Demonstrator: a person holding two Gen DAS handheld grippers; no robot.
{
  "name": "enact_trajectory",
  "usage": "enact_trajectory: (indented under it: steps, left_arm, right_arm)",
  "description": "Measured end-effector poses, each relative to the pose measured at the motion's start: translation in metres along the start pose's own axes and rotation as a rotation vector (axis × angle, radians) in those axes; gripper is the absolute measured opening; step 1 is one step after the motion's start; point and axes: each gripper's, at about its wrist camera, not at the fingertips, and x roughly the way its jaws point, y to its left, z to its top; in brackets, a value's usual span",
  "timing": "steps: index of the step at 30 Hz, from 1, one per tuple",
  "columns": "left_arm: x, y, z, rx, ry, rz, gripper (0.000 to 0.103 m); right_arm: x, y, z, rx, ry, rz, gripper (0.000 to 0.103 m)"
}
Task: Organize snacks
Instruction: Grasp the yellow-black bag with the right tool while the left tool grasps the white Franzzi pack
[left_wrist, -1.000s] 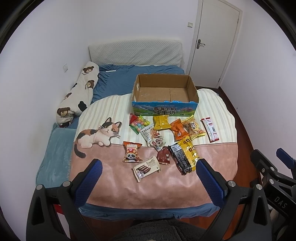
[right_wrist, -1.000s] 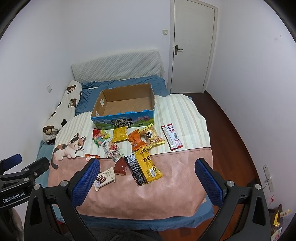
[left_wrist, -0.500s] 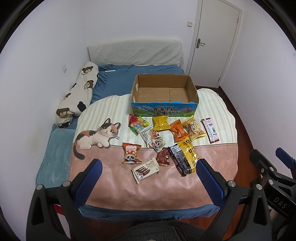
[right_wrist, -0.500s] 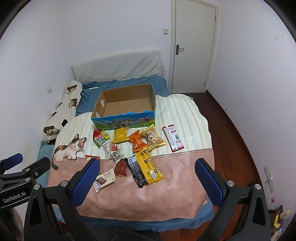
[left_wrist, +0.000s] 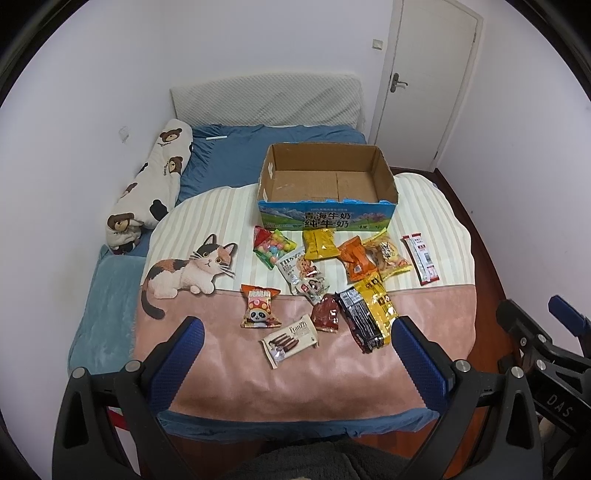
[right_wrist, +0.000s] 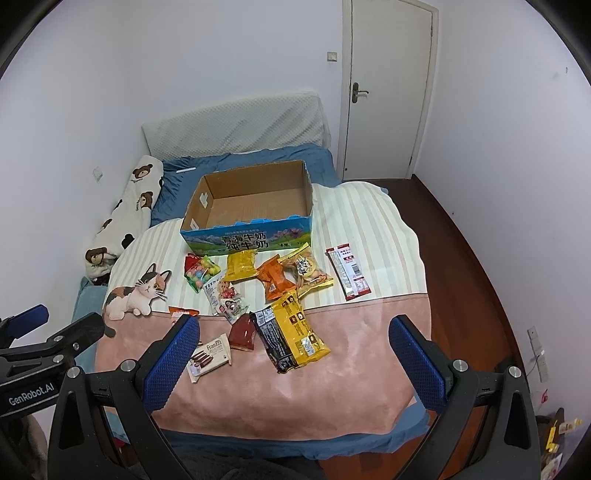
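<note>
Both the left tongs (left_wrist: 295, 349) and right tongs (right_wrist: 294, 347) hang wide and empty over the bed's foot edge, likely choosing a first packet. The snacks (left_wrist: 325, 280) lie scattered mid-bed on the blanket (left_wrist: 221, 221), just before the empty cardboard box (left_wrist: 327, 218), presumably their destination.
</note>
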Motion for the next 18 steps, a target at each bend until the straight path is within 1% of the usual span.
enact_trajectory:
  steps: [3,6,9,10,12,14,16,18]
  left_arm:
    - [0.017,0.007,-0.001,-0.004,-0.032,0.007,0.103]
    - [0.039,0.014,-0.002,0.006,-0.022,0.019,0.103]
    - [0.076,0.023,-0.009,0.035,0.017,0.036,0.103]
    - [0.083,0.024,-0.010,0.045,0.023,0.043,0.103]
    - [0.111,0.028,-0.017,0.076,0.042,0.049,0.103]
    - [0.136,0.031,-0.022,0.094,0.083,0.052,0.103]
    - [0.160,0.035,-0.027,0.101,0.120,0.046,0.103]
    - [0.189,0.040,-0.035,0.103,0.166,0.045,0.103]
  right_arm:
    - [0.016,0.002,-0.001,0.019,0.024,0.013,0.103]
    - [0.043,0.003,-0.005,0.052,0.076,0.022,0.103]
    - [0.077,0.004,-0.010,0.075,0.135,0.003,0.103]
    - [0.091,0.004,-0.013,0.082,0.156,-0.005,0.103]
    - [0.121,0.006,-0.019,0.084,0.196,-0.020,0.103]
    - [0.151,0.009,-0.025,0.080,0.242,-0.026,0.103]
    - [0.187,0.012,-0.034,0.064,0.289,0.001,0.103]
    - [0.227,0.014,-0.044,0.040,0.360,0.000,0.103]
